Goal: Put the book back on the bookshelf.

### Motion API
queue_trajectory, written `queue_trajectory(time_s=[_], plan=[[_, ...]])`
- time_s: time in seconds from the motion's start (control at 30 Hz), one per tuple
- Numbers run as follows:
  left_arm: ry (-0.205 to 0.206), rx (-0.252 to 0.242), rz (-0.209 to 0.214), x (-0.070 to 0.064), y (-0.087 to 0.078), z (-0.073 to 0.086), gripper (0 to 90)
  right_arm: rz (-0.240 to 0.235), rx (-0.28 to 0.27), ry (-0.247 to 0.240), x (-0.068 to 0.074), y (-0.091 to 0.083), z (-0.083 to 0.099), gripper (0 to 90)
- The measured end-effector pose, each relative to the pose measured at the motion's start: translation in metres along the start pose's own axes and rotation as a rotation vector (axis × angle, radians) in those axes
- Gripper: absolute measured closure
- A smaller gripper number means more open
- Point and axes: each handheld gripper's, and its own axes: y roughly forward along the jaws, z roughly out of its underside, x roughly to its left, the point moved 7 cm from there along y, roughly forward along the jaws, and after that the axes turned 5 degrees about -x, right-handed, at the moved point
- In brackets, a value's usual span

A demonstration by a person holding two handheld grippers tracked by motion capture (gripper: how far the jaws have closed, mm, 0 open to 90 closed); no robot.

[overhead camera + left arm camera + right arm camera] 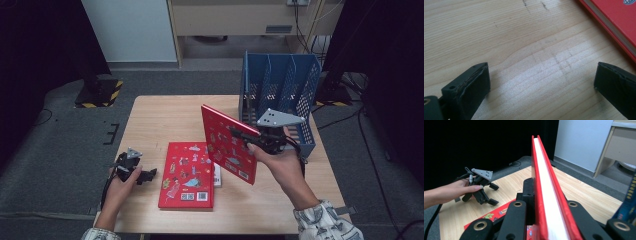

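The raised red book (227,142) was held clear of the tabletop (150,125), standing nearly on edge and tilted, just in front of the blue file rack (280,95) at the far right corner. The right tool (250,136) was pinching it, one jaw on each cover, as the right gripper view confirmed, where the white page block (546,195) ran straight up between the two red covers. In my judgement this upright grip was chosen to present the book edge-on to one of the rack's narrow slots; which slot was intended could not be told. A second red book (186,175) lay flat on the tabletop, near its front edge, with a paler item partly tucked beneath its right side, not identifiable. The left tool (147,175) rested low beside that flat book, just left of it and apart from it, jaws spread with bare wood between them; it held nothing and appeared parked out of the way. The left gripper view showed the flat book's corner (616,22) at upper right. Both covers carried small coloured cartoon figures, and the flat one bore square code marks near its lower edge; no title, brand or wording was legible at this size.
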Motion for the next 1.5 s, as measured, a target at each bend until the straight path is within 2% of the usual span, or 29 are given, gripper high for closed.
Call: queue_trajectory(time_s=[0.4,0.97,1.27,1.5], plan=[[-0.011,-0.038,-0.006,-0.001,0.001,0.001,0.0,0.026,0.006,0.01,-0.009,-0.025,0.009,79.4],[-0.011,-0.053,-0.01,-0.002,0.002,0.001,0.0,0.04,0.003,0.035,-0.017,-0.051,0.016,79.4],[-0.009,-0.053,-0.009,-0.003,0.002,0.0,0.0,0.044,-0.01,0.04,-0.017,-0.069,0.008,79.4],[-0.009,-0.053,-0.008,-0.003,0.002,0.0,0.0,0.069,-0.008,0.047,-0.023,-0.081,-0.009,79.4]])
